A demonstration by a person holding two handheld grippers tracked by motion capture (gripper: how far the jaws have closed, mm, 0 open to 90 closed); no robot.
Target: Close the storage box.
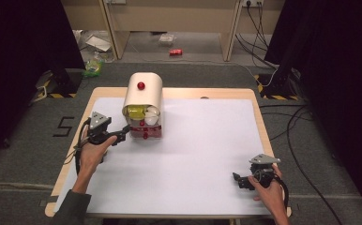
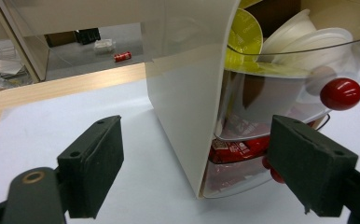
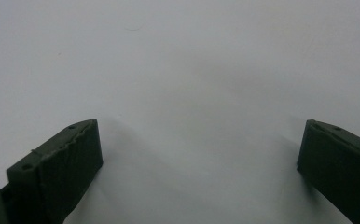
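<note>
Facing storage box [image 2: 187,93], left hand-held gripper [image 2: 206,168] open

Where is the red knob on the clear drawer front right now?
In the left gripper view the red knob sits upper right, above the right-hand jaw, below the white bowls.

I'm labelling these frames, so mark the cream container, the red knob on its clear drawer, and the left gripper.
cream container [image 1: 144,91], high view, on its rounded top.
red knob [image 2: 340,93], left gripper view, on the ball's middle.
left gripper [image 2: 211,168], left gripper view, midway between its open fingers.
</note>
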